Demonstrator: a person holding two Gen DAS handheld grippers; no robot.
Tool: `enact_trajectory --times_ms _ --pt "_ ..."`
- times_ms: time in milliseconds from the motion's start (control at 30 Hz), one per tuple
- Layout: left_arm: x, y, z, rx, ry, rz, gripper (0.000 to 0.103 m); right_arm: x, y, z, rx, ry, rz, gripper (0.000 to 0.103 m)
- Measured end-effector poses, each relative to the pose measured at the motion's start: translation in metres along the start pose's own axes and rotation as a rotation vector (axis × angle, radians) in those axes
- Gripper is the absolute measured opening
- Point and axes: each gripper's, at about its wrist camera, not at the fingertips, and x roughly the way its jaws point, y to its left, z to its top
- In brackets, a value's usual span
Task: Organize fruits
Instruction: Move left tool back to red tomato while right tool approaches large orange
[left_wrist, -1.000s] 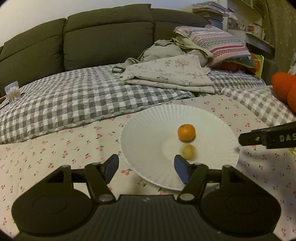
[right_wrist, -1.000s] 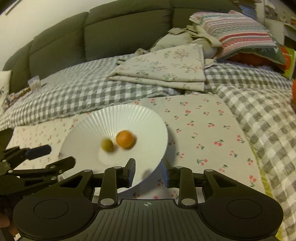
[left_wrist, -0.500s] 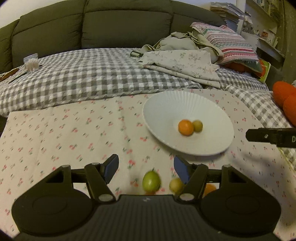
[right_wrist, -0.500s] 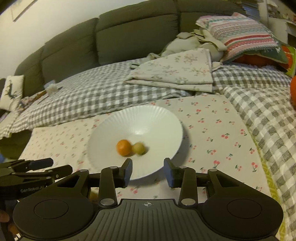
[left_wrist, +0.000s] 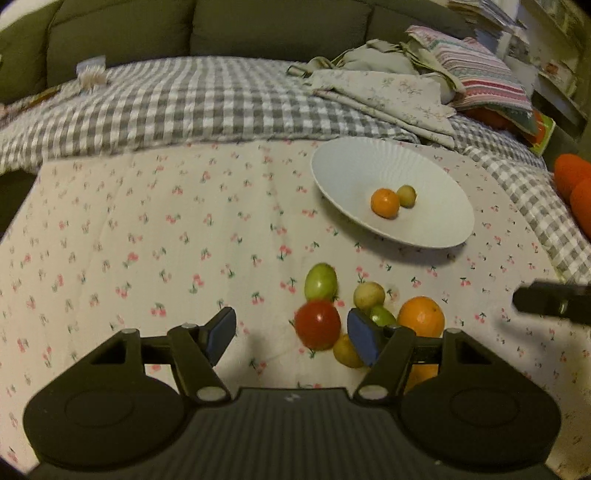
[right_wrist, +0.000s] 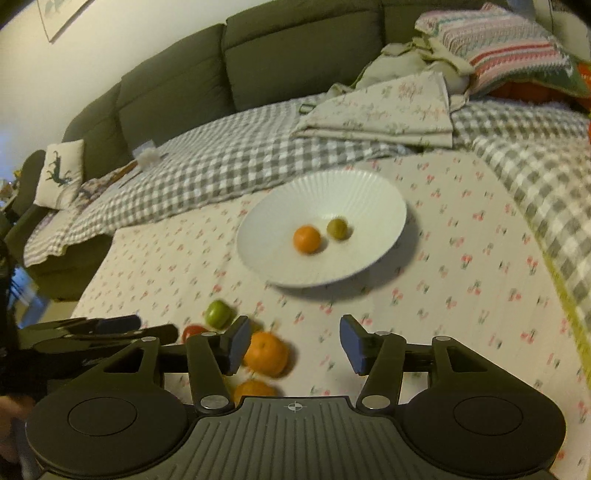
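A white ribbed plate (left_wrist: 436, 229) (right_wrist: 369, 199) on the cherry-print cloth holds a small orange (left_wrist: 385, 202) (right_wrist: 307, 239) and a small green fruit (left_wrist: 406, 195) (right_wrist: 337, 228). Loose fruit lies in front of it: a green fruit (left_wrist: 320, 281) (right_wrist: 218, 314), a red tomato (left_wrist: 317, 324), a pale yellow-green fruit (left_wrist: 368, 294), an orange (left_wrist: 421, 316) (right_wrist: 266, 352) and others partly hidden by the fingers. My left gripper (left_wrist: 291, 334) is open and empty, just above the tomato. My right gripper (right_wrist: 291, 343) is open and empty, next to the orange.
A grey checked blanket (left_wrist: 184, 107) and folded floral cloths (left_wrist: 391, 96) lie behind the plate, with striped pillows (right_wrist: 498, 48) and a dark green sofa back (right_wrist: 295, 62). Orange cushions (left_wrist: 572, 177) sit at the right. The cloth's right edge (right_wrist: 565, 295) drops away.
Both grippers have pulled back from the plate toward me, bringing the loose fruit pile into view. The right gripper's jaws have opened wider. The plate's two fruits have rolled slightly.
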Motion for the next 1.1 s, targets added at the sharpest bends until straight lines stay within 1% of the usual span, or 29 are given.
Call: enact_trajectory --times_ms 67,200,267,367,467,667,800,1000,1100 --pt "0.002 0.0 -0.002 -0.017 0.002 -0.011 0.066 0.002 0.004 -0.006 -0.015 0.02 0.004 0.054" --pt "0.003 -0.004 -0.003 -0.006 -0.016 0.002 0.067 0.008 0.012 -0.014 -0.042 0.051 0.019 0.054" --pt "0.006 -0.003 -0.002 -0.019 -0.011 -0.006 0.068 0.013 0.014 -0.016 -0.043 0.07 0.021 0.055" --pt "0.012 0.0 -0.003 -0.037 0.005 0.003 0.068 0.019 0.017 -0.019 -0.046 0.087 0.022 0.056" --pt "0.02 0.001 -0.003 -0.047 0.025 0.009 0.067 0.025 0.017 -0.021 -0.033 0.115 0.035 0.057" --pt "0.029 0.005 -0.003 -0.084 0.039 -0.001 0.067 0.039 0.016 -0.027 0.008 0.172 0.053 0.057" --pt "0.035 0.001 -0.006 -0.079 0.048 0.01 0.066 0.044 0.016 -0.03 0.024 0.189 0.056 0.057" --pt "0.036 -0.002 -0.007 -0.064 0.031 0.017 0.066 0.051 0.016 -0.032 0.02 0.195 0.041 0.057" --pt "0.036 -0.003 -0.007 -0.054 0.023 0.013 0.062 0.053 0.017 -0.033 0.019 0.199 0.043 0.057"
